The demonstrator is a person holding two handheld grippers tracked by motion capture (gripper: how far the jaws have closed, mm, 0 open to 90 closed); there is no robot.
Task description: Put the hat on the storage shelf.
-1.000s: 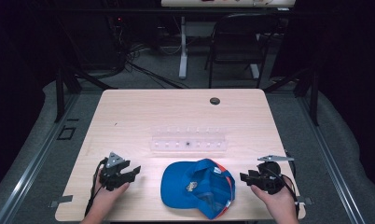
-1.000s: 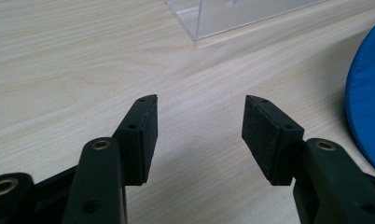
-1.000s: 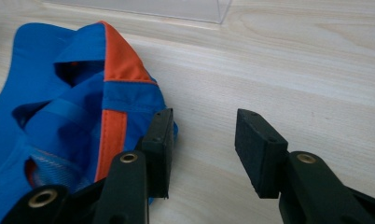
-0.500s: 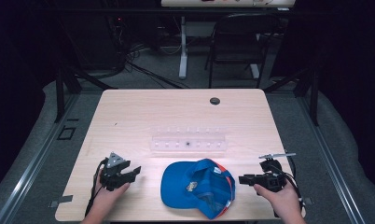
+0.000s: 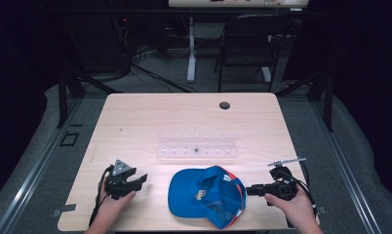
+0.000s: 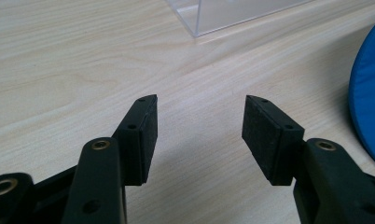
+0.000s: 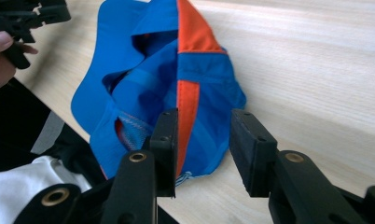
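At the near edge of the counter (image 5: 135, 122) the blue cap (image 5: 207, 195) lies crown-down between both hands, its brim toward the near right. The right gripper (image 7: 202, 140) has its fingers parted around the cap's edge without pressing; they closed, then reopened partly. The left gripper (image 6: 199, 126) stands open over bare wood. Risk: the soft fabric may fold or slip from a shallow pinch, and a pull could drag the cap off the near edge. Since the earlier frame, the right gripper has turned toward the cap; the clear tray (image 5: 198, 148) is unmoved.
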